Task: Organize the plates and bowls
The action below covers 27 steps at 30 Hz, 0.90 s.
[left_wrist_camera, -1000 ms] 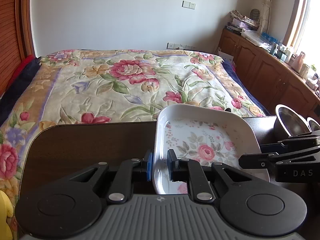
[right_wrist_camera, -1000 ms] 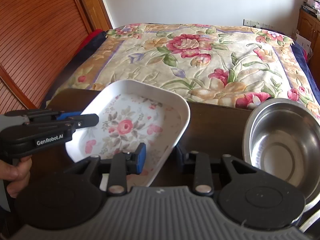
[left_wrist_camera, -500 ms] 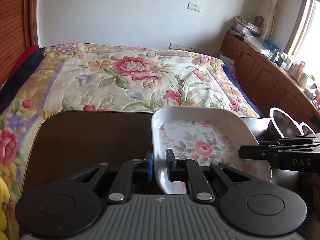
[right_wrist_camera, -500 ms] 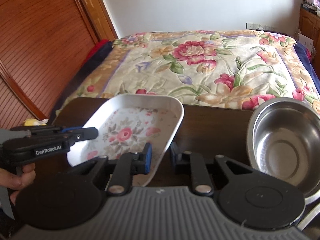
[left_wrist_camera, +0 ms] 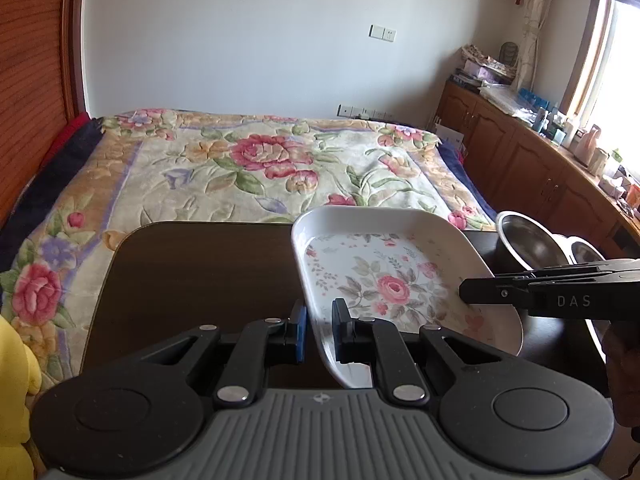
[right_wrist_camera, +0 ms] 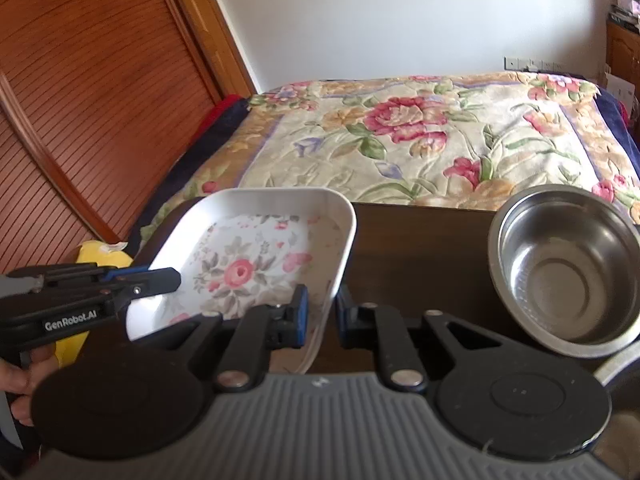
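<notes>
Plate [left_wrist_camera: 384, 280], a floral rectangular tray, hung tilted above the desk [left_wrist_camera: 200, 272], its long axis running away toward the bed. Left claw [left_wrist_camera: 319, 330] pinched its left rim, right claw [right_wrist_camera: 322, 316] its right; steel bowl [right_wrist_camera: 564, 268] sat rightward, nearer the right claw.

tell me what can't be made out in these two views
- Near edge of the floral tray: hidden by the gripper bodies in both wrist views.
- Second steel bowl: mostly covered by the right gripper in the left view.
- Steel bowl underside: unseen.
- Counter items by the window: too small.
</notes>
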Each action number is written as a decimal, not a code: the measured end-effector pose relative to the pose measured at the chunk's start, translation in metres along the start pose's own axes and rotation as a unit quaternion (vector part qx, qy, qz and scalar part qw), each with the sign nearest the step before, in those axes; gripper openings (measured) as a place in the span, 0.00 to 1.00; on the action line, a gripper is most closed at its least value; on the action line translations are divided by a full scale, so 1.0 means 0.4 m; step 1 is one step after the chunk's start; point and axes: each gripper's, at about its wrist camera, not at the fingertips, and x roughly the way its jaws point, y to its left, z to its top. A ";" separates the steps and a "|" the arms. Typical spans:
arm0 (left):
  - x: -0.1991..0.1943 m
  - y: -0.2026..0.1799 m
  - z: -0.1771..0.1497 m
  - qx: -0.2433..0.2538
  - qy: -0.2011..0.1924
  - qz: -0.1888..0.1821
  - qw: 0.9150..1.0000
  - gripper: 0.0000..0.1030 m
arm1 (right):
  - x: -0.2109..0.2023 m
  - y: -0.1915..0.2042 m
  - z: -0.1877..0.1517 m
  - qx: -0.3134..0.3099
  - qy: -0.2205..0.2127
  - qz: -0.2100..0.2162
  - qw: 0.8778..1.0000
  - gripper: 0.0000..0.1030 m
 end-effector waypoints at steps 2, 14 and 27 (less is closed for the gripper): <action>-0.024 -0.012 -0.006 0.004 -0.007 0.000 1.000 0.13 | -0.021 0.002 -0.005 -0.003 -0.006 0.003 1.000 0.16; -0.143 -0.071 -0.036 0.016 -0.039 -0.004 0.999 0.13 | -0.120 0.006 -0.035 -0.010 -0.034 0.017 0.999 0.16; -0.238 -0.109 -0.106 0.024 -0.058 -0.011 0.998 0.13 | -0.204 0.022 -0.087 -0.025 -0.051 0.023 0.998 0.16</action>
